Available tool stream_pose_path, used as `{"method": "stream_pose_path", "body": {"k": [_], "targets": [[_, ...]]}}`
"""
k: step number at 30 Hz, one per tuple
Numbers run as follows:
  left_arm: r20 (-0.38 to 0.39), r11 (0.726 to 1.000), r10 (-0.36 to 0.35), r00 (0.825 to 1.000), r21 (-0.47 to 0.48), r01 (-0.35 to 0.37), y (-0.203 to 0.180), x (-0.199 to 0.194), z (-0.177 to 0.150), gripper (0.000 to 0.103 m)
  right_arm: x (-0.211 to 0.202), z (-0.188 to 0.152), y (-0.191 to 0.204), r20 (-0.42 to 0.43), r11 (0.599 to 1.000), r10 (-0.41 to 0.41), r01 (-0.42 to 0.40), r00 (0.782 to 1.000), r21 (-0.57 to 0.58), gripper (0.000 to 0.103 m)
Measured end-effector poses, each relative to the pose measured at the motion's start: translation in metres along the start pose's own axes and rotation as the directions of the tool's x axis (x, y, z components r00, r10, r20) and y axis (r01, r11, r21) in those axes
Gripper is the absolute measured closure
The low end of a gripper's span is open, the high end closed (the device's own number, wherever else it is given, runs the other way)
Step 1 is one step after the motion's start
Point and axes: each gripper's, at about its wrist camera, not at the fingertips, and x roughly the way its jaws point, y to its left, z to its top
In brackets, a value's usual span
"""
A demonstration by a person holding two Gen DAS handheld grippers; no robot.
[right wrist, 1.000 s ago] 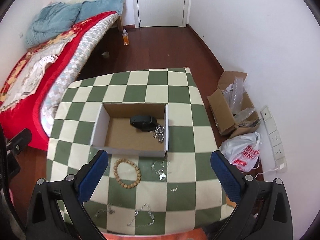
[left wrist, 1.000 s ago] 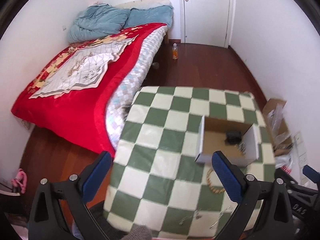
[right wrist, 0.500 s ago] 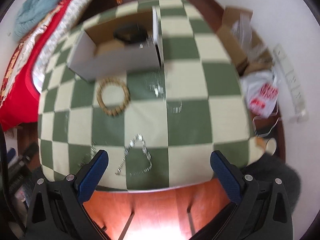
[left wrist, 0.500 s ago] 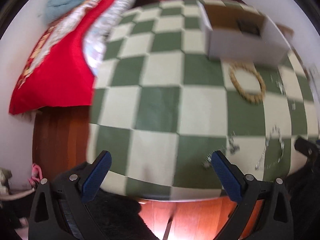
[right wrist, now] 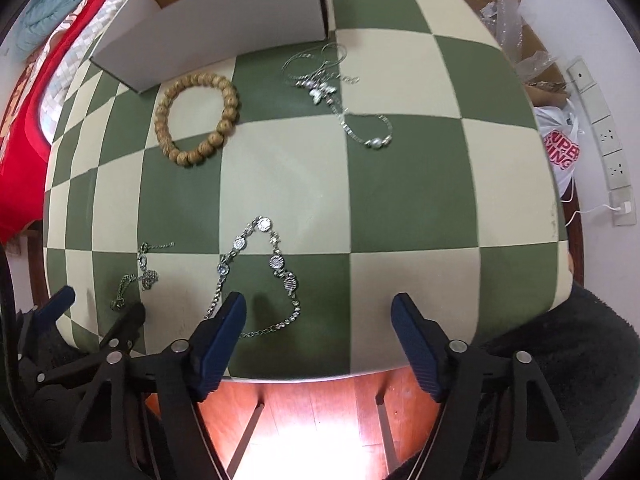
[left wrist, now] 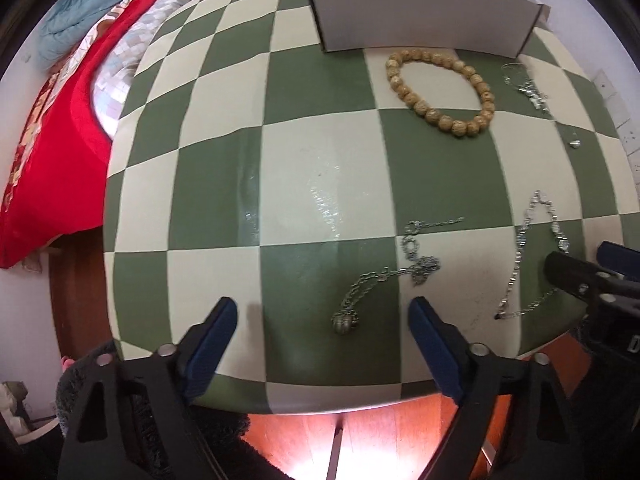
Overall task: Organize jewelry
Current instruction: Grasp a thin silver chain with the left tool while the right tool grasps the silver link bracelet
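A checkered green and cream table [left wrist: 328, 168] [right wrist: 400, 184] holds loose jewelry. A wooden bead bracelet [left wrist: 440, 92] [right wrist: 196, 118] lies in front of an open white cardboard box [left wrist: 420, 16] [right wrist: 224, 28]. A thin silver necklace with a round pendant [left wrist: 384, 276] [right wrist: 140, 272] lies near the front edge, between the fingers of my open left gripper [left wrist: 322, 322]. A silver linked chain [left wrist: 528, 264] [right wrist: 264, 268] lies beside it, just ahead of my open right gripper [right wrist: 318, 312]. A fine silver necklace with charms [left wrist: 532, 92] [right wrist: 332, 88] lies near the box.
A bed with a red cover [left wrist: 48, 152] stands left of the table. A cardboard carton with plastic wrap [right wrist: 516, 20], a white shopping bag [right wrist: 560, 148] and wall sockets [right wrist: 604, 136] are on the right. Wooden floor [right wrist: 316, 416] shows below the table's front edge.
Both grippers have dropped from a high view of the room down to the table's front edge. The jewelry now appears close in front of the fingers. Both stay open.
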Motion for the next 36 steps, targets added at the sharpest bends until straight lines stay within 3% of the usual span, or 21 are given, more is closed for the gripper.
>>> {"method": "stream_pose_path", "body": {"k": [1,3,4,5,6,9,12,14,15,21,28,36], "targets": [[0.001,1.000,-0.019,1.000,-0.002,0.019,0.000,-0.002,0.000,0.030,0.000,0.001,0.002,0.003,1.000,-0.004,0.004,1.000,-0.006,0.030],[0.007,0.998,-0.063,0.998,-0.003,0.063,-0.001,-0.003,0.000,0.059,0.001,0.001,0.007,0.007,1.000,-0.012,0.012,1.000,-0.013,0.030],[0.008,0.997,-0.080,0.997,-0.006,0.080,-0.002,-0.005,0.001,0.069,0.001,0.000,0.009,0.008,1.000,-0.018,0.018,1.000,-0.019,0.030],[0.006,0.996,-0.088,0.996,-0.005,0.088,-0.003,-0.006,0.001,0.087,0.002,-0.001,0.010,0.012,0.999,-0.023,0.024,1.000,-0.024,0.030],[0.002,0.996,-0.088,0.996,-0.003,0.088,-0.005,-0.006,0.001,0.095,0.002,-0.002,0.012,0.017,0.999,-0.032,0.033,0.999,-0.031,0.030],[0.002,0.996,-0.084,0.996,0.003,0.084,-0.007,-0.007,0.001,0.096,0.000,-0.008,0.016,0.040,0.996,-0.065,0.067,0.997,-0.050,0.036],[-0.007,0.994,-0.104,0.995,-0.020,0.104,-0.003,-0.008,0.002,0.097,-0.003,-0.016,0.020,0.075,0.992,-0.103,0.108,0.992,-0.067,0.053],[-0.010,0.992,-0.117,0.993,-0.039,0.116,0.002,-0.009,0.003,0.097,-0.006,-0.018,0.020,0.088,0.992,-0.102,0.108,0.991,-0.066,0.092],[-0.005,0.992,-0.118,0.993,-0.048,0.118,0.005,-0.011,0.003,0.097,-0.006,-0.018,0.019,0.085,0.993,-0.094,0.100,0.992,-0.060,0.099],[0.027,0.982,-0.155,0.987,-0.103,0.157,0.024,-0.031,0.011,0.098,-0.017,-0.010,-0.002,0.093,1.000,-0.001,0.001,0.996,0.005,0.101],[0.090,0.965,-0.200,0.976,-0.154,0.213,0.055,-0.064,0.028,0.098,-0.052,0.003,-0.011,0.169,0.996,0.079,-0.086,0.982,0.032,0.102],[0.144,0.958,-0.221,0.965,-0.151,0.242,0.055,-0.096,0.037,0.098,-0.082,0.017,-0.014,0.213,0.985,0.159,-0.169,0.964,0.029,0.103]]}}
